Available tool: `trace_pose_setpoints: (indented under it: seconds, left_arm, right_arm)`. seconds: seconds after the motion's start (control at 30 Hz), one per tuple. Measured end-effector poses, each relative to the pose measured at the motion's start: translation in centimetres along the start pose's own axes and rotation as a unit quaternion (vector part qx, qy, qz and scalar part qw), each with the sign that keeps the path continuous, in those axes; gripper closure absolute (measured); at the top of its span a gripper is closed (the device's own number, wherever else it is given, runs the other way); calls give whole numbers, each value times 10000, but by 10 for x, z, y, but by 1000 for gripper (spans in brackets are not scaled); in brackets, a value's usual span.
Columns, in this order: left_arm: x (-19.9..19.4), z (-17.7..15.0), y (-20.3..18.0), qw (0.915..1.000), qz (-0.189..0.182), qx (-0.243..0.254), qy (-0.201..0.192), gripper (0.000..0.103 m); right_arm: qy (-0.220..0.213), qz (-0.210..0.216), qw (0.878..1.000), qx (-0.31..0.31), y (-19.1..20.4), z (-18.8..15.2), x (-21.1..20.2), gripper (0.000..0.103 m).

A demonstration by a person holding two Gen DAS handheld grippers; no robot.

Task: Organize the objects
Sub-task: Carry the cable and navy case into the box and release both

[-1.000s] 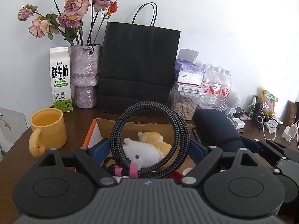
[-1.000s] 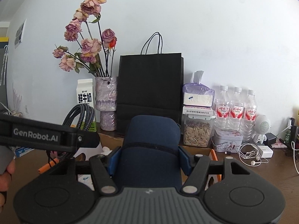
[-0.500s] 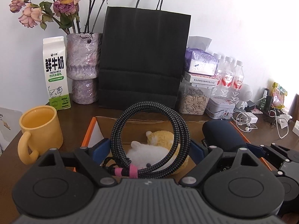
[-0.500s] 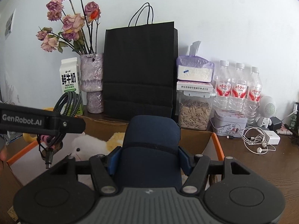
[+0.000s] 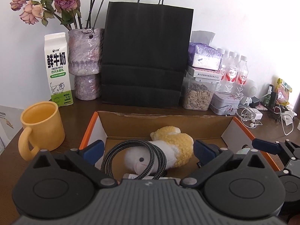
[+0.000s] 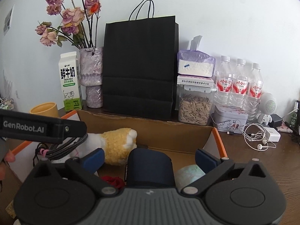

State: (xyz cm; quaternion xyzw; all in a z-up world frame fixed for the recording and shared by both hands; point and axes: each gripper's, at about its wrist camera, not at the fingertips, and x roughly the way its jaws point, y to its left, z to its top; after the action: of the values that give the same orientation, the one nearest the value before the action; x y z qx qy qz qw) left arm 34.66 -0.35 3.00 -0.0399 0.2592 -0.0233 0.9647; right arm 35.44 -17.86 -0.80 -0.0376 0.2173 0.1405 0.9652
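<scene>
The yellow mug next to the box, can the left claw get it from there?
Probably yes. The yellow mug stands outside the box, nothing before it, and the left claw is open.

milk carton [image 5: 58,69] reading "FRESH MILK" and "3.3" under big Chinese characters, "GenRobot.AI" in white on the left gripper [image 6: 43,129] arm

- I'm seeing a black-and-grey braided cable [image 5: 150,161] with a pink tie.
- I'm looking at a yellow-and-white plush [image 5: 172,146] in a brown box [image 5: 165,121] edged orange.
- I'm noting a navy pouch [image 6: 150,168], yellow mug [image 5: 42,125], black bag [image 5: 146,56] and dark brown desk [image 6: 262,168].
</scene>
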Motion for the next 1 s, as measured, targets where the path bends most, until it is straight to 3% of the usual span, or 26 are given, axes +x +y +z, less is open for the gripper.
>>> trace_pose_setpoints:
  seconds: [0.47,1.0]
  left_arm:
    - [-28,-3,1,9998,-43,-81,-201,0]
    - [-88,-32,7,9997,-62,-164,-190,0]
  right_arm:
    - [-78,65,9999,-111,8,-1,-22,0]
    - [40,144,9999,-76,17,-23,-81,0]
